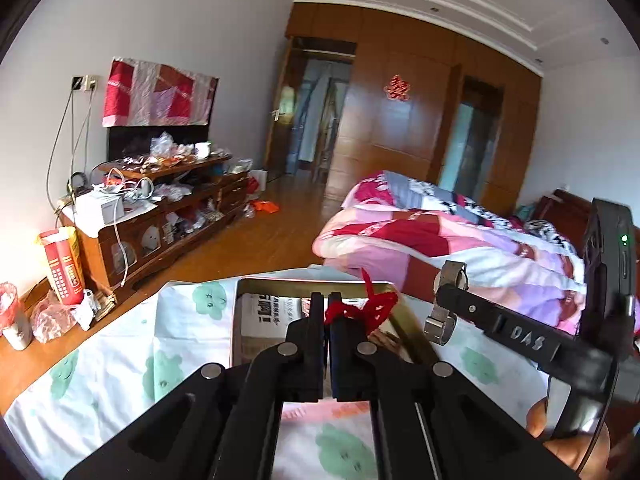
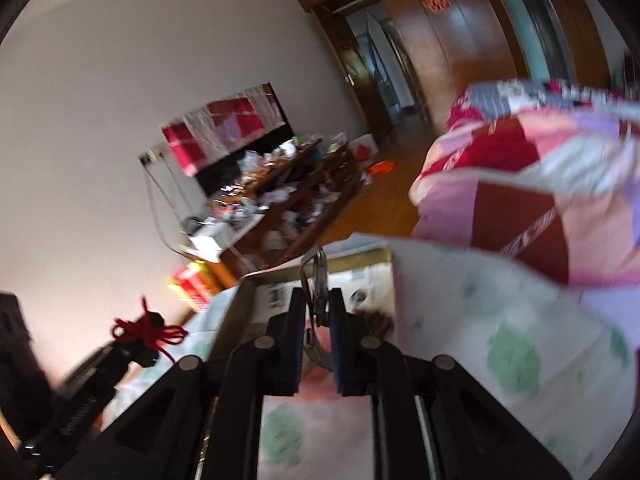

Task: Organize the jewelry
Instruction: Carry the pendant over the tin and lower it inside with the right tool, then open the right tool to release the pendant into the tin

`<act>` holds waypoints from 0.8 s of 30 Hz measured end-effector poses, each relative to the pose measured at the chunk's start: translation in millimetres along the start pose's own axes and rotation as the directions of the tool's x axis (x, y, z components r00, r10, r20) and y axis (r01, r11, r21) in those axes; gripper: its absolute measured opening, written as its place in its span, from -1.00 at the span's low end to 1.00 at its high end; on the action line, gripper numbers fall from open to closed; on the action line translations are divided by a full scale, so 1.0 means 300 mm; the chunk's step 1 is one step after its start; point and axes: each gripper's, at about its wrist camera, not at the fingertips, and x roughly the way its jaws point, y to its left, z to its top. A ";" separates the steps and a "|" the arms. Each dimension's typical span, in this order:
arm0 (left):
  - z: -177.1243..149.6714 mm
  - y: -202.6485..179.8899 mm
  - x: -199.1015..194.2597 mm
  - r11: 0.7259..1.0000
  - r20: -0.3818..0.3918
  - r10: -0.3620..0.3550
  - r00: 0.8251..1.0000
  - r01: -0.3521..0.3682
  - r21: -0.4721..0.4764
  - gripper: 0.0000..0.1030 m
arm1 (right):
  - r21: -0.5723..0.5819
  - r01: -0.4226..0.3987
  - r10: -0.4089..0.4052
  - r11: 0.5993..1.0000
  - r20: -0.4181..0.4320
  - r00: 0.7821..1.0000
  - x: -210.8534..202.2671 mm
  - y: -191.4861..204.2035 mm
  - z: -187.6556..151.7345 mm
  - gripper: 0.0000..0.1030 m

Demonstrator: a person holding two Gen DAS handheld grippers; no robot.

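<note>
My left gripper (image 1: pixel 326 304) is shut on a red braided cord bracelet (image 1: pixel 372 307), held above an open metal tin (image 1: pixel 240 320) on the table. My right gripper (image 2: pixel 318 300) is shut on a silver metal watch (image 2: pixel 318 280), also held above the tin (image 2: pixel 240 300). In the left wrist view the right gripper (image 1: pixel 442 294) comes in from the right with the watch (image 1: pixel 446 300) at its tip. In the right wrist view the left gripper (image 2: pixel 138 346) shows at lower left with the red bracelet (image 2: pixel 148 330). The right wrist view is blurred.
The table has a white cloth with green prints (image 1: pixel 120 360). The tin holds printed paper (image 1: pixel 268 312). A cluttered wooden cabinet (image 1: pixel 160 216) stands at the left wall, a bed with a pink quilt (image 1: pixel 440 232) at the right. Red canisters (image 1: pixel 62 264) stand at the left.
</note>
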 end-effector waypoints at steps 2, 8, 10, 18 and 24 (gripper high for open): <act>-0.001 0.008 0.061 1.000 -0.026 0.021 0.999 -0.021 -0.011 -0.99 | -0.072 0.058 -0.060 0.996 -0.017 0.998 0.076 0.024 0.012 -0.72; -0.044 0.032 0.226 0.993 -0.138 0.109 0.984 -0.112 -0.019 -0.99 | -0.115 0.105 -0.119 0.988 -0.122 0.985 0.298 0.034 -0.004 -0.72; -0.059 0.031 0.247 0.990 -0.154 0.136 0.979 -0.138 -0.004 -0.99 | -0.144 0.124 -0.143 0.982 -0.134 0.981 0.328 0.035 -0.024 -0.72; -0.076 0.045 0.281 0.982 -0.207 0.181 0.961 -0.186 -0.005 -0.91 | -0.075 -0.005 -0.001 0.997 -0.081 0.997 0.282 0.013 -0.039 0.55; -0.071 0.020 0.230 0.978 -0.146 0.209 0.967 -0.210 0.010 0.19 | 0.040 0.150 -0.154 0.988 0.165 0.974 0.096 -0.040 -0.012 0.63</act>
